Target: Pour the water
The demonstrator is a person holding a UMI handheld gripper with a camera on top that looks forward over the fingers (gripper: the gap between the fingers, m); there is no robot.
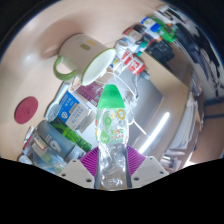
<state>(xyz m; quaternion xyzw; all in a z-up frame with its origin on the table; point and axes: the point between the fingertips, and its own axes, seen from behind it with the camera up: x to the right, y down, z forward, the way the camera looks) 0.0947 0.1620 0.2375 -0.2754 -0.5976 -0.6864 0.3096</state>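
Observation:
My gripper point(113, 162) is shut on a clear plastic water bottle point(113, 135) with a green and white label and a green cap end point(113, 95). Both purple pads point(92, 160) press on the bottle's sides. The bottle points forward, away from the fingers, tilted toward a pale green mug point(77, 60) with a handle that stands on the beige table point(40, 75) beyond the bottle's end. The mug's opening faces the bottle. I cannot tell whether water is flowing.
A round pink coaster point(27, 108) lies on the table left of the bottle. Several boxes and packets point(68, 112) lie beside the bottle. A shelf with bottles and containers point(150, 45) stands beyond on the right.

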